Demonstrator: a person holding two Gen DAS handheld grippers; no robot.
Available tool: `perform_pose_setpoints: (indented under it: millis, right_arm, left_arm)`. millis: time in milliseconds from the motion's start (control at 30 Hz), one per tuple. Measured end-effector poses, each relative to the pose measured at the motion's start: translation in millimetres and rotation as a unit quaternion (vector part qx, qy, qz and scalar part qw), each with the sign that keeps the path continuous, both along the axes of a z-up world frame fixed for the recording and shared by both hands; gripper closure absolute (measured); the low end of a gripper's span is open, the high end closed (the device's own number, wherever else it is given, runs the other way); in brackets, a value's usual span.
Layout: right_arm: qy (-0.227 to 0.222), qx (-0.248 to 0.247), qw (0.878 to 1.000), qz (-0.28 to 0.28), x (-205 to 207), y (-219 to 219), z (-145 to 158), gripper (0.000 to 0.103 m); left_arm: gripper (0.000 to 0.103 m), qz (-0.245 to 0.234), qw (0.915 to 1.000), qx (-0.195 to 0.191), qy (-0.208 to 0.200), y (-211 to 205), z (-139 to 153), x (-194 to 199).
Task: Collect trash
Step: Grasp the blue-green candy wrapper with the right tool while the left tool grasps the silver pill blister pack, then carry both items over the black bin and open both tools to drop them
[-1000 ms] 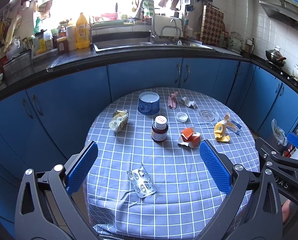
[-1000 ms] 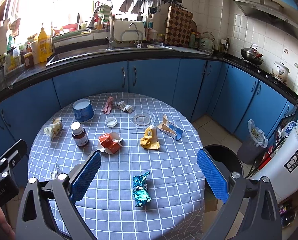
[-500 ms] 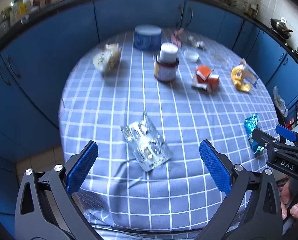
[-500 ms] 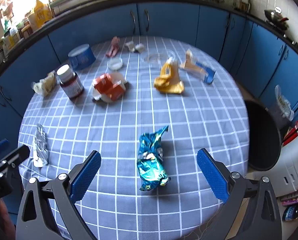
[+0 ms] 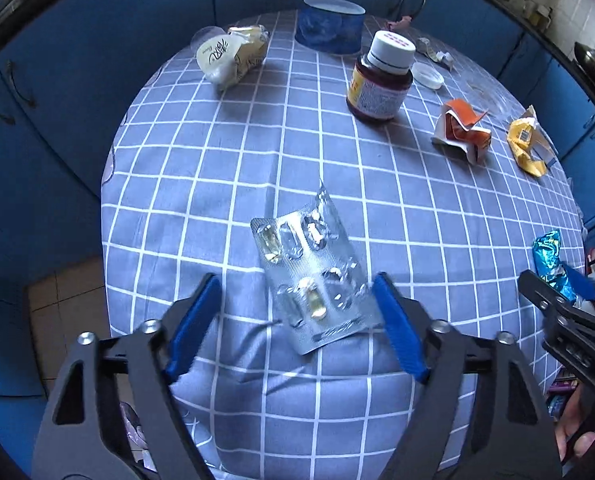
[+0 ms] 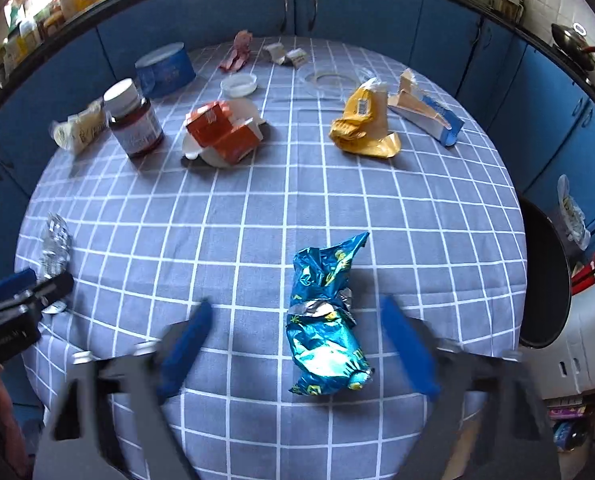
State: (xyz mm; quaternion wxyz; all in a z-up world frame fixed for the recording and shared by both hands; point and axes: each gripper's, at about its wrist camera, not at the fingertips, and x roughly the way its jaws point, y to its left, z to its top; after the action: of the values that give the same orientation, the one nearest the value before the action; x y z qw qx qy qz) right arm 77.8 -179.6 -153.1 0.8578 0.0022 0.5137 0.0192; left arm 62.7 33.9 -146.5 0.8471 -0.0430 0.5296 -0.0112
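A silver pill blister pack (image 5: 311, 270) lies on the checked tablecloth near the front edge. My left gripper (image 5: 297, 320) is open, its blue fingers on either side of the pack's near end. A crumpled teal foil wrapper (image 6: 325, 320) lies near the front edge in the right wrist view. My right gripper (image 6: 297, 344) is open and straddles the wrapper. The wrapper (image 5: 551, 256) also shows at the right of the left wrist view, and the blister pack (image 6: 55, 244) at the left of the right wrist view.
Further back on the round table (image 6: 257, 208) are an orange carton (image 6: 223, 132), a yellow pouch (image 6: 363, 124), a blue-white carton (image 6: 427, 110), a brown pill bottle (image 5: 381, 80), a blue tin (image 5: 329, 26) and a cream wrapper (image 5: 231, 56). A black bin (image 6: 545, 276) stands right of the table.
Both grippers have dropped lower and moved forward over the table. The left now straddles the blister pack, the right straddles the teal wrapper. Both stay open.
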Motion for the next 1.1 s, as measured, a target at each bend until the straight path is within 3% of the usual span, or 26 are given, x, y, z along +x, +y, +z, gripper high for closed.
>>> perform_pose_setpoints:
  millis: [33, 67, 100, 200, 667, 1100]
  right_arm:
    - [-0.003, 0.0, 1.0, 0.0, 0, 0, 0, 0.057]
    - [-0.007, 0.001, 1.0, 0.004, 1, 1, 0, 0.069]
    - [-0.005, 0.003, 1.0, 0.008, 1, 2, 0, 0.07]
    - [-0.008, 0.012, 1.0, 0.012, 2, 3, 1, 0.074]
    - [-0.061, 0.024, 0.998, -0.011, 13, -26, 34, 0.075]
    - [-0.076, -0.005, 0.988, -0.137, 25, -154, 41, 0.075]
  left_arm:
    - [0.039, 0.0, 1.0, -0.001, -0.001, 1, 2, 0]
    - [0.05, 0.001, 1.0, 0.001, -0.003, 2, 4, -1]
    - [0.062, 0.001, 1.0, 0.002, -0.005, 2, 5, -1]
    - [0.065, -0.001, 0.9999, -0.016, -0.003, 5, 8, 0]
    - [0.067, -0.068, 0.9954, -0.004, -0.067, -71, 38, 34]
    - [0.062, -0.176, 0.9771, -0.014, -0.118, -191, 63, 63]
